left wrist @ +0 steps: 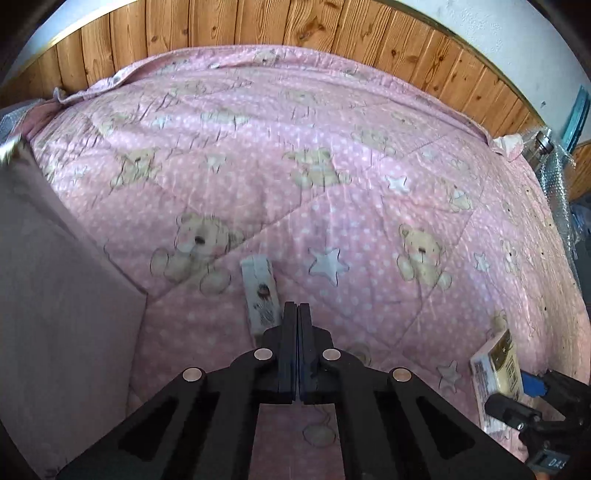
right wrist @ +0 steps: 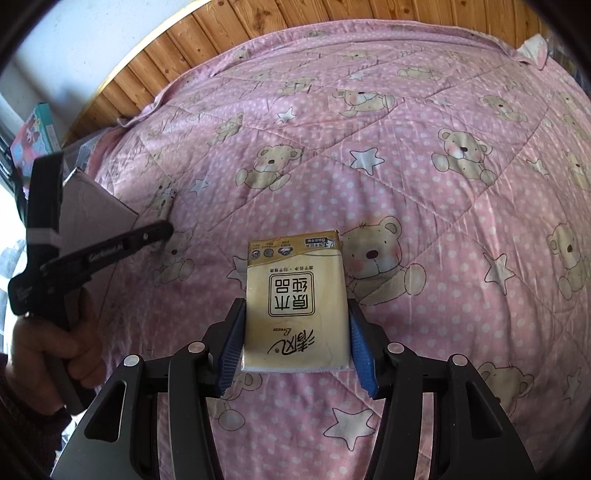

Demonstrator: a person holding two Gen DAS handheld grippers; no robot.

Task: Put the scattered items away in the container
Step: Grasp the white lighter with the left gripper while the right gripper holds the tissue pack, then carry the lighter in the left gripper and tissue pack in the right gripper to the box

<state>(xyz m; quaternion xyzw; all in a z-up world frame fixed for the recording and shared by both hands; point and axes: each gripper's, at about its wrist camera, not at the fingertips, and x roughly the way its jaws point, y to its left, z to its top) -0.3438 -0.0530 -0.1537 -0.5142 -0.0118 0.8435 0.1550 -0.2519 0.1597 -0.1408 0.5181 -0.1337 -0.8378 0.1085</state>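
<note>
A yellow tissue pack [right wrist: 297,295] sits between the blue pads of my right gripper [right wrist: 295,308], which is shut on its two sides just above the pink bear quilt [right wrist: 424,206]. In the left wrist view the same yellow tissue pack [left wrist: 496,369] shows tilted at the lower right. My left gripper [left wrist: 297,314] is shut with nothing in it. Its tips are right beside a small white printed pack [left wrist: 260,295] lying on the quilt. A brown cardboard box [left wrist: 55,295] stands at the left, close to that small white pack [right wrist: 164,201].
The quilt [left wrist: 295,166] covers a bed backed by a wood-panelled wall [left wrist: 258,26]. A hand [right wrist: 55,343] holds the left gripper [right wrist: 162,229] in front of the box [right wrist: 92,210]. A colourful carton [right wrist: 33,136] is at far left; bubble wrap [left wrist: 557,184] at the right edge.
</note>
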